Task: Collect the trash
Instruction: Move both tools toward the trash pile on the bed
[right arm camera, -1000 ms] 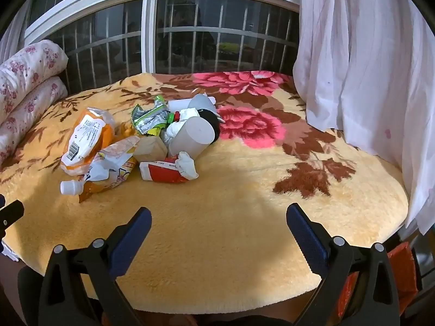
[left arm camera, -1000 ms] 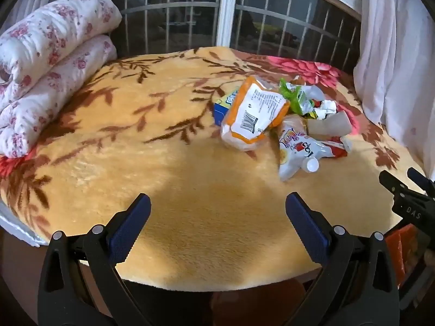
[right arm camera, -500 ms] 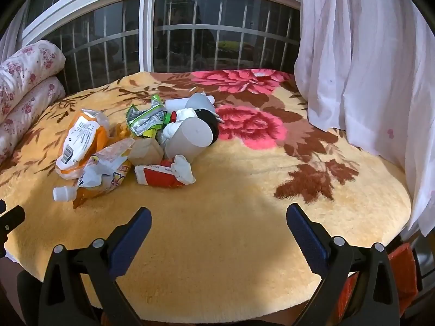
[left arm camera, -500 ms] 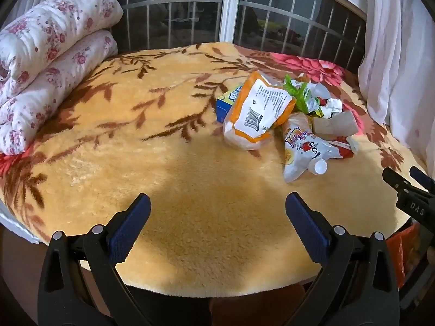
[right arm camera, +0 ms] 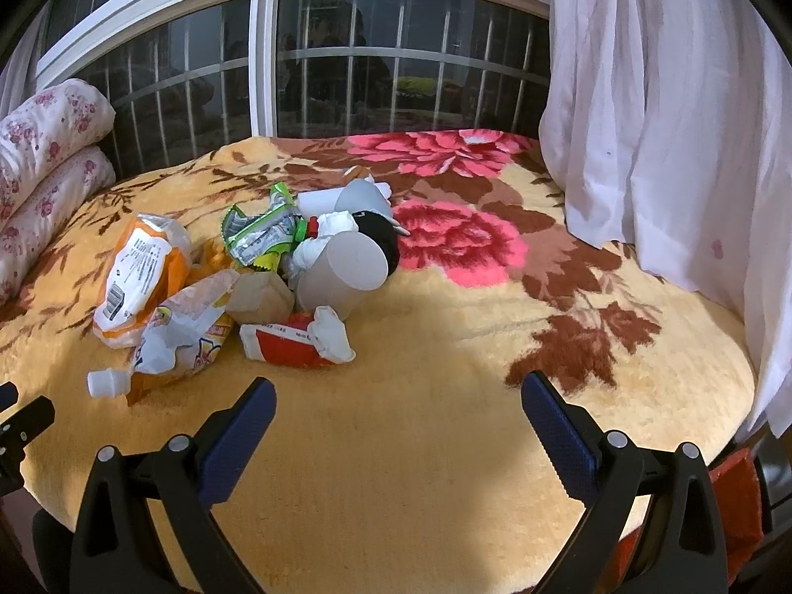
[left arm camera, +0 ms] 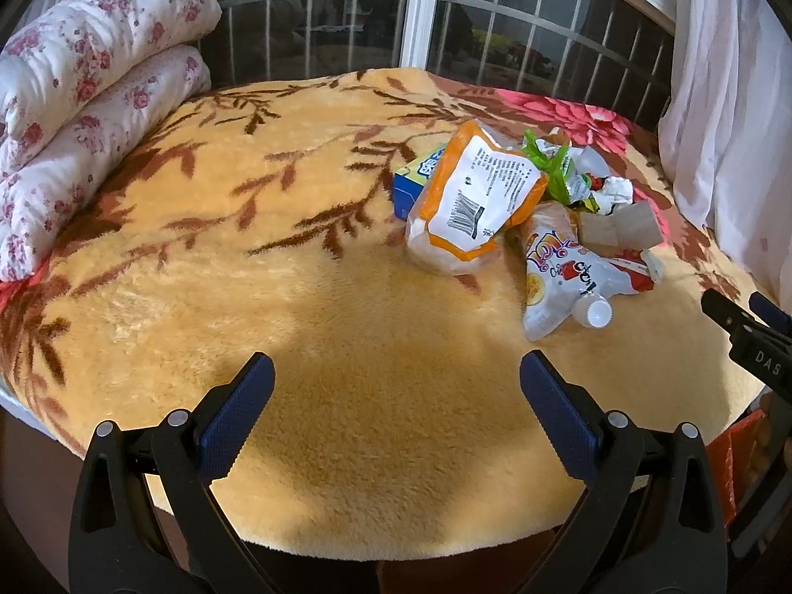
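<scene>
A heap of trash lies on a yellow floral blanket. It holds an orange-and-white bag, a spouted drink pouch, a green wrapper, a grey paper cup, a red-and-white packet and a blue box. My left gripper is open over bare blanket, near side and left of the heap. My right gripper is open too, just in front of the red packet. Both hold nothing.
A rolled flowered quilt lies at the left edge of the bed. A barred window runs behind, and a white curtain hangs at the right. The blanket's front edge drops off close under both grippers.
Both grippers have moved forward toward the heap, which looks larger and nearer. Their jaws stay equally wide, and no trash has shifted.
</scene>
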The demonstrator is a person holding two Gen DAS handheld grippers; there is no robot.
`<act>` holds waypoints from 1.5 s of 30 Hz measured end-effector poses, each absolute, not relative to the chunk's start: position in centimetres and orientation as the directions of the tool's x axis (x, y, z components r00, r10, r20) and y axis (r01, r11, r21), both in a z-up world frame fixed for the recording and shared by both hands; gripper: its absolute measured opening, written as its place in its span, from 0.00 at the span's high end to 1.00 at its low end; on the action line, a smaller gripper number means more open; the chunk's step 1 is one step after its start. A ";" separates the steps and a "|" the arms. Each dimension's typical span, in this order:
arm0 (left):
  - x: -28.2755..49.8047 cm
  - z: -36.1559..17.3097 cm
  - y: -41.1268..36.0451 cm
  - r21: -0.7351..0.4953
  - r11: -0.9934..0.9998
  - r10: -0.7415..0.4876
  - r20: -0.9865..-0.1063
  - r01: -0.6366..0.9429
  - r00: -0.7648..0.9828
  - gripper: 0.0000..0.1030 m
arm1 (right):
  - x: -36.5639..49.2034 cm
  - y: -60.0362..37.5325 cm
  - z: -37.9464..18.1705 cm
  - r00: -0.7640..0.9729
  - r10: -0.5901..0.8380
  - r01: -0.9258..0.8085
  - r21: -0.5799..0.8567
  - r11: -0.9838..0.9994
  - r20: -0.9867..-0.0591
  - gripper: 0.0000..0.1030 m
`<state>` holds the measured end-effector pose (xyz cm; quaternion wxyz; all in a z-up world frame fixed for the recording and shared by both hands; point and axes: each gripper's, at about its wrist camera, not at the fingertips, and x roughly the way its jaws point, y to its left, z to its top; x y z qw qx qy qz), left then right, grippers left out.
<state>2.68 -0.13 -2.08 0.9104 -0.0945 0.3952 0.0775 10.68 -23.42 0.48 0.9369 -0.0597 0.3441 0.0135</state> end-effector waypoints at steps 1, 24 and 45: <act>2.7 -2.1 -0.1 -0.111 0.970 0.065 -0.735 -0.215 0.674 0.06 | 10.9 -23.3 0.5 0.763 -0.017 -0.066 -0.104 0.992 -0.646 0.05; 4.9 -2.5 0.4 -0.099 0.970 0.078 -0.739 -0.222 0.670 0.06 | 14.2 -22.3 1.8 0.768 0.022 -0.076 -0.057 0.995 -0.640 0.05; 6.8 -1.8 0.9 -0.095 0.969 0.090 -0.724 -0.228 0.684 0.06 | 14.6 -22.2 1.7 0.767 0.021 -0.074 -0.056 0.996 -0.642 0.05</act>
